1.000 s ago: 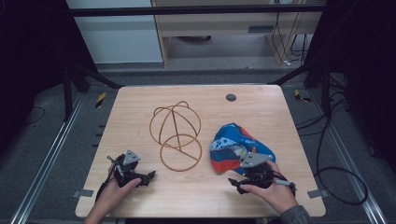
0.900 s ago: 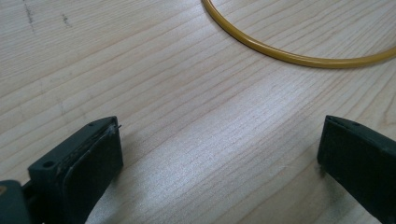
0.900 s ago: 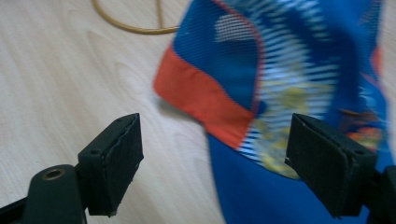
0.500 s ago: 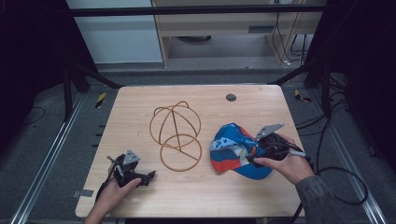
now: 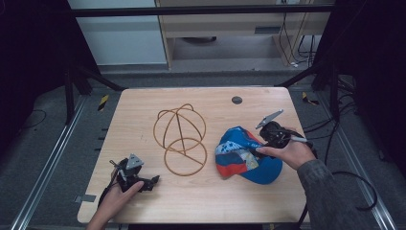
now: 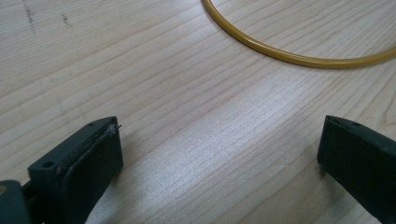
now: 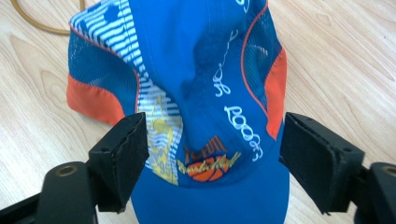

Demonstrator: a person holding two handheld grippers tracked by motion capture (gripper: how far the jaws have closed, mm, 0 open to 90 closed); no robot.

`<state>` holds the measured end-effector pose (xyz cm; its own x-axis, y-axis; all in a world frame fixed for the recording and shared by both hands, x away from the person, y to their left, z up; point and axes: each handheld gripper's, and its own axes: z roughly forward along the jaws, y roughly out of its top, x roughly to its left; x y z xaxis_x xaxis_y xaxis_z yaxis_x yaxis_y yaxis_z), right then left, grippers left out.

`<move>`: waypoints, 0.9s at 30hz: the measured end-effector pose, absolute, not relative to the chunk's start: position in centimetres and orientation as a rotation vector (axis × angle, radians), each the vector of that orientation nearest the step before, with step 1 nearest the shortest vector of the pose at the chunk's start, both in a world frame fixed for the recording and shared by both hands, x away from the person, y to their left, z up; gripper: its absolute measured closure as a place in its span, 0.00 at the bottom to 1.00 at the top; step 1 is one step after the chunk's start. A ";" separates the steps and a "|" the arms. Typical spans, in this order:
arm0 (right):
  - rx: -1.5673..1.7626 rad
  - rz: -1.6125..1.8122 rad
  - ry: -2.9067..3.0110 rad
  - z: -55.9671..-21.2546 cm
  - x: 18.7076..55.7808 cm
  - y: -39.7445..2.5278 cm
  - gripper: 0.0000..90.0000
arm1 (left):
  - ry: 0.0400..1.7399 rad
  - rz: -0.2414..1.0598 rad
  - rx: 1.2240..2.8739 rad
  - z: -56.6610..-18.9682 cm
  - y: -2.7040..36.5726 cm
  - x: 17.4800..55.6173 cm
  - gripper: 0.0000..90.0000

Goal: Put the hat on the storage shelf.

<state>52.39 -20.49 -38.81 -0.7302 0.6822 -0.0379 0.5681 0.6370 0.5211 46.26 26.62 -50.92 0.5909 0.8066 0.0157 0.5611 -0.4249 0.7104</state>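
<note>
a blue cap (image 5: 244, 155) with orange and striped panels lies on the right half of the table (image 5: 143, 103), just right of a wire frame (image 5: 180, 139) of yellow hoops that stands near the middle. the right hand-held gripper (image 5: 268, 139) sits at the cap's far right edge, held by the person's right hand (image 5: 287, 152), with its grey plate tilted up. in the right gripper view its jaws are spread wide, one on each side of the cap (image 7: 205, 116), over the front panel with the basketball print; the pads look close to the cloth but are not pressed together, and it cannot be told whether they touch it. a bit of the wire frame (image 7: 42, 23) shows at the top left corner there. the left hand-held gripper (image 5: 143, 182) rests low on the near left part of the table, held by the left hand (image 5: 115, 199), well apart from the cap. in the left gripper view its jaws stand wide apart over bare wood with nothing between them, and a curve of the frame's base hoop (image 6: 299, 58) lies ahead.
</note>
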 end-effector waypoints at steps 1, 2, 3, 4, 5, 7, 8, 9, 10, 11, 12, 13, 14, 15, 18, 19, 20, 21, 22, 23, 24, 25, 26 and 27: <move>1.020 0.718 2.627 -38.8 52.4 -20.5 0.27 | 1.079 0.470 2.146 -50.9 26.6 46.3 0.00; 1.019 0.717 2.629 -38.8 52.6 -20.4 0.28 | 1.079 0.469 2.146 -50.9 26.6 46.3 0.00; 1.005 0.711 2.638 -38.7 52.9 -20.3 0.29 | 1.076 0.467 2.148 -50.9 26.6 46.3 0.00; 1.005 0.711 2.638 -38.7 52.9 -20.3 0.29 | 1.076 0.467 2.148 -50.9 26.6 46.3 0.00; 1.004 0.718 2.641 -38.8 53.2 -20.2 0.32 | 1.074 0.466 2.148 -50.9 26.6 46.3 0.00; 1.013 0.714 2.651 -39.1 53.5 -20.1 0.33 | 1.074 0.466 2.148 -50.9 26.6 46.3 0.00; 1.008 0.714 2.662 -39.2 53.6 -20.0 0.35 | 1.074 0.467 2.148 -50.9 26.6 46.3 0.00; 1.004 0.709 2.674 -39.6 53.7 -19.9 0.35 | 1.076 0.469 2.147 -50.9 26.6 46.3 0.00; 1.005 0.707 2.676 -39.9 53.7 -19.8 0.36 | 1.077 0.469 2.147 -50.9 26.6 46.3 0.00; 1.006 0.708 2.681 -40.2 53.7 -19.8 0.36 | 1.078 0.469 2.146 -50.9 26.6 46.3 0.00; 1.009 0.709 2.686 -40.5 53.7 -19.8 0.37 | 1.077 0.469 2.147 -50.9 26.6 46.3 0.00; 1.009 0.709 2.686 -40.5 53.7 -19.8 0.37 | 1.077 0.469 2.147 -50.9 26.6 46.3 0.00; 1.017 0.702 2.701 -41.2 53.6 -19.8 0.39 | 1.078 0.469 2.146 -50.9 26.6 46.3 0.00; 1.021 0.703 2.704 -41.5 53.6 -19.8 0.41 | 1.078 0.469 2.147 -50.9 26.6 46.3 0.00; 1.018 0.710 2.722 -42.0 53.8 -19.9 0.49 | 1.078 0.469 2.147 -50.9 26.6 46.3 0.00; 1.017 0.712 2.724 -42.1 53.9 -19.8 0.52 | 1.078 0.469 2.147 -50.9 26.6 46.3 0.00; 1.011 0.716 2.732 -42.1 53.9 -19.7 0.57 | 1.077 0.470 2.147 -50.9 26.6 46.3 0.00; 1.007 0.717 2.736 -42.2 54.0 -19.7 0.60 | 1.078 0.470 2.147 -50.9 26.6 46.3 0.00; 0.998 0.717 2.745 -42.2 54.0 -19.5 0.66 | 1.078 0.469 2.147 -50.9 26.6 46.3 0.00; 0.982 0.716 2.755 -42.3 54.0 -19.4 0.74 | 1.078 0.469 2.147 -50.9 26.6 46.3 0.00; 0.971 0.714 2.763 -42.3 54.0 -19.3 0.80 | 1.078 0.469 2.147 -50.9 26.6 46.3 0.00; 0.968 0.712 2.772 -42.4 54.0 -19.2 0.84 | 1.078 0.469 2.147 -50.9 26.6 46.3 0.00; 0.964 0.706 2.779 -42.5 54.0 -19.1 0.87 | 1.078 0.469 2.147 -50.9 26.6 46.3 0.00; 0.958 0.694 2.783 -42.5 54.0 -19.0 0.90 | 1.078 0.469 2.147 -50.9 26.6 46.3 0.00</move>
